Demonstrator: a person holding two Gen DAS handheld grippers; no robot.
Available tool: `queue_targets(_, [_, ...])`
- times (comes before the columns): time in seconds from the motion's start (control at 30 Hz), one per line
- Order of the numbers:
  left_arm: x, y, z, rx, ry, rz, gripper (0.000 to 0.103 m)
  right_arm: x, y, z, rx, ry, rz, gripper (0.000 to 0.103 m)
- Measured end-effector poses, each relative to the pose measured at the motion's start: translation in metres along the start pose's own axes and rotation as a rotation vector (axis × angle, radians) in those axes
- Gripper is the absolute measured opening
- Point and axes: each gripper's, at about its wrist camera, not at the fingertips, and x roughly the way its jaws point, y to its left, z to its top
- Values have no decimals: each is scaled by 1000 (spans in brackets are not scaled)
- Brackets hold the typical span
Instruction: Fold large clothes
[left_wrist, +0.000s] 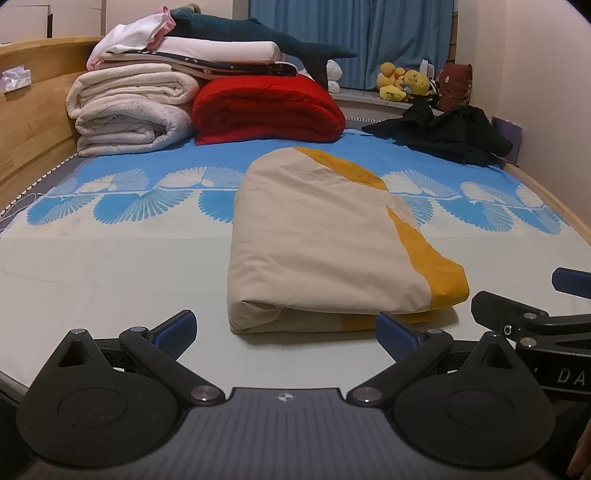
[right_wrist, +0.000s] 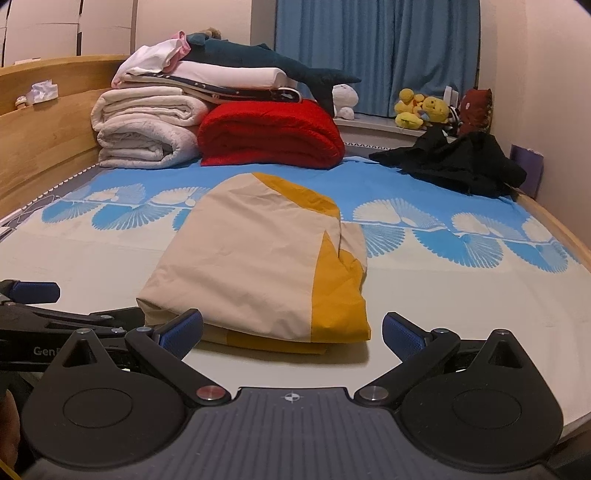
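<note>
Folded garment (left_wrist: 325, 240), beige with a mustard-yellow band: lies flat on the bed (left_wrist: 110, 266), mid-sheet, over the pale part below the blue fan print.

Left gripper (left_wrist: 286, 332): fingers spread wide, empty; garment's near fold just ahead, between them, no contact visible.

Right gripper (right_wrist: 291, 334): fingers at full spread, empty; garment's near edge just ahead, closest to its left finger.

Behind: red blanket (left_wrist: 267, 110), stacked white bedding (left_wrist: 129, 107), black clothing heap (left_wrist: 443, 133).
</note>
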Motion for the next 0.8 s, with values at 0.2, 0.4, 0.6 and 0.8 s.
queue_targets(0.2, [0, 0, 0, -1, 1, 0, 103, -1, -1, 0, 5, -5, 5, 102])
queue_targets(0.4, [0, 0, 0, -2, 2, -1, 103, -2, 0, 0, 4, -2, 6, 102])
queue_targets(0.6, [1, 0, 1, -5, 6, -4, 103, -2, 0, 0, 4, -2, 4, 102])
queue_targets(0.8, [1, 0, 0, -4, 10, -4, 103, -1, 1, -1, 4, -1, 6, 102])
